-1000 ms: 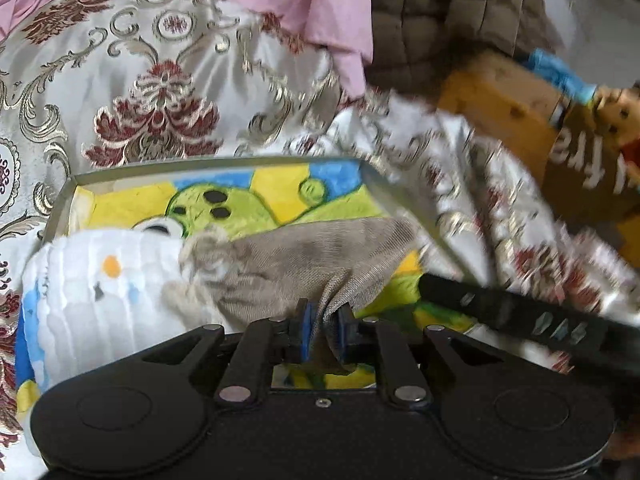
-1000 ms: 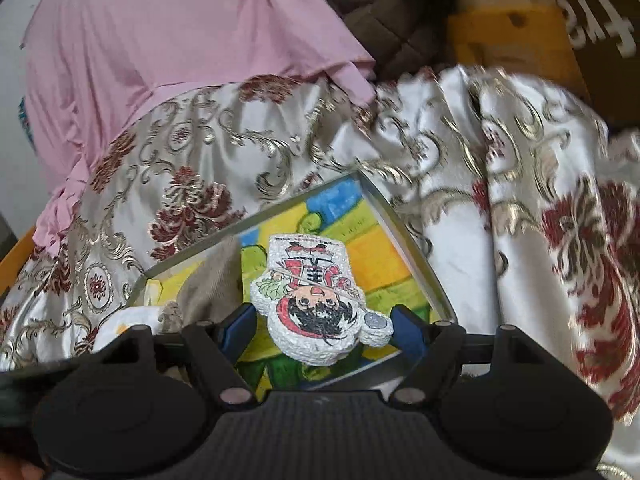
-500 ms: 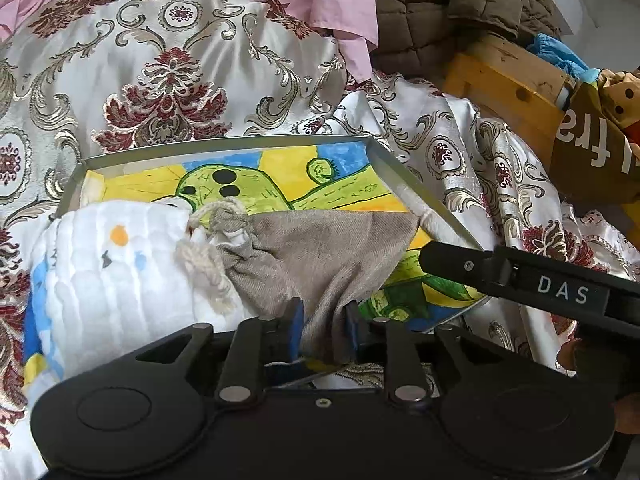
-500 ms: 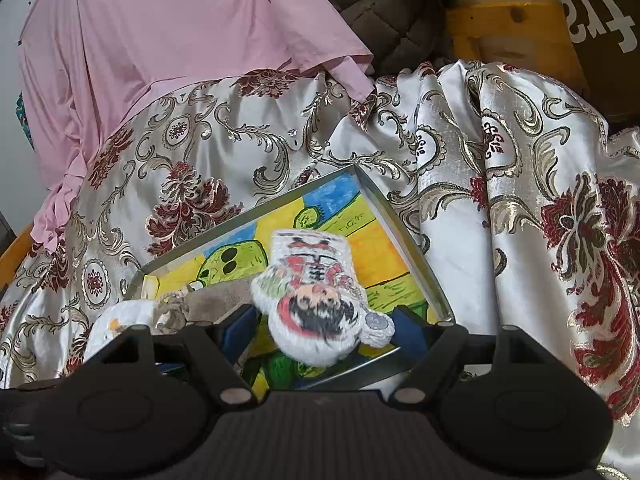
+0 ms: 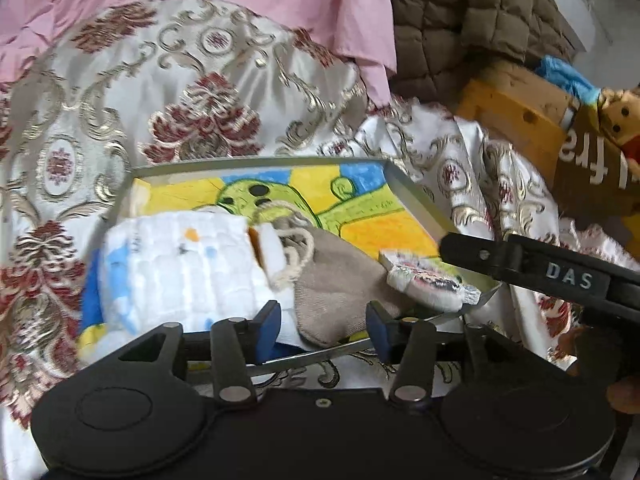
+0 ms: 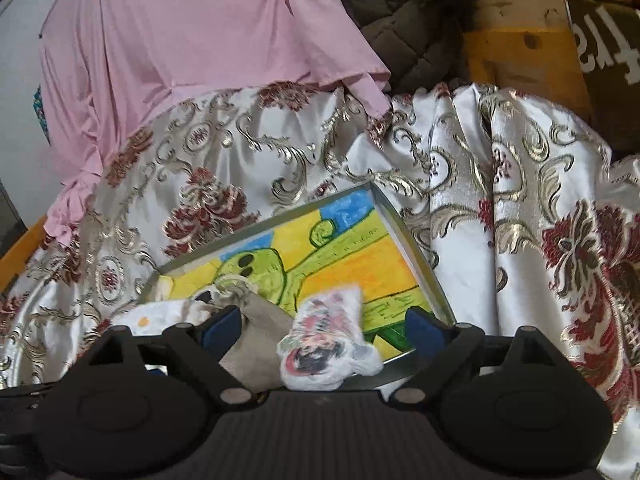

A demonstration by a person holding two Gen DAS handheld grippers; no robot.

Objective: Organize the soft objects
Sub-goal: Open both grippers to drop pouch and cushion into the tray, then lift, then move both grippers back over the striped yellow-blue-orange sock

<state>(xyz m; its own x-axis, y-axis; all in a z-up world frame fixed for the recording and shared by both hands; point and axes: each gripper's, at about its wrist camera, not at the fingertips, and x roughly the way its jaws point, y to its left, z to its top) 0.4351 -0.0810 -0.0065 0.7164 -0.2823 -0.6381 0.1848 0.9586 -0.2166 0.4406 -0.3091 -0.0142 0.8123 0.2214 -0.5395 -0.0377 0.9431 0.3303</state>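
Both your jaws are opening, pads clear: grey-brown drawstring cloth pouch [image 5: 340,292] lies lengthwise between left gripper [image 5: 320,330] jaws, white printed cartoon pad [image 6: 328,340] between right gripper [image 6: 324,330] jaws.

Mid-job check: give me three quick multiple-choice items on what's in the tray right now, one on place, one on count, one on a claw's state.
1. Where does the grey-brown pouch lie in the tray?
A. Between the white quilted cloth and the cartoon patch
B. Outside the tray on the pink fabric
C. Under the brown jacket

2. How many soft items are in the tray?
A. One
B. Three
C. Five

3. How is the left claw?
A. Clamped on the pouch
B. Pads clear of the pouch
C. Gripping the tray rim

Answers:
1. A: the white quilted cloth is on one side, the cartoon patch on the other.
2. B: cloth, pouch, patch.
3. B: gaps show beside both blue pads; the jaws are opening.
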